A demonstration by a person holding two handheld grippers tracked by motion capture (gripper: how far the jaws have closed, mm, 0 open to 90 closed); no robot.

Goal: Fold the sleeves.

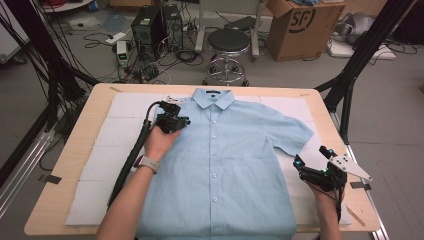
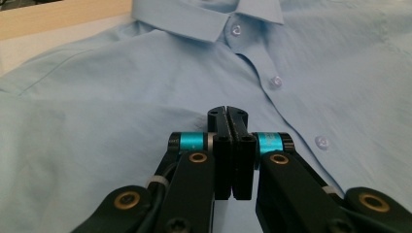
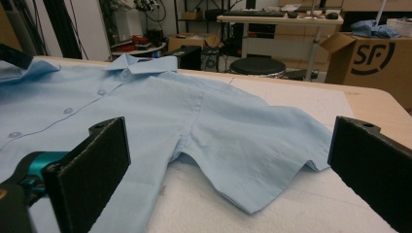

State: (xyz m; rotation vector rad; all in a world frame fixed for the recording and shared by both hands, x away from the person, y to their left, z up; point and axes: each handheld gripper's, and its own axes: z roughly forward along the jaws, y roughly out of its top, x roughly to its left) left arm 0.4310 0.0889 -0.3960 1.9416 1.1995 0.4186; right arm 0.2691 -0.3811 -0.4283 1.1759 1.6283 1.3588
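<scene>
The left gripper [image 1: 176,123], its jaws pressed together with no cloth between them, rested on the chest of a light-blue short-sleeved shirt [image 1: 225,150] just below the collar [image 2: 204,22], apparently to smooth or pin the fabric. The right gripper [image 1: 312,170] hovered with jaws spread wide beside the near sleeve [image 3: 262,145], seemingly poised to take it. The shirt lay buttoned, front up, on a white pad [image 1: 107,145] covering the wooden table [image 1: 65,195].
</scene>
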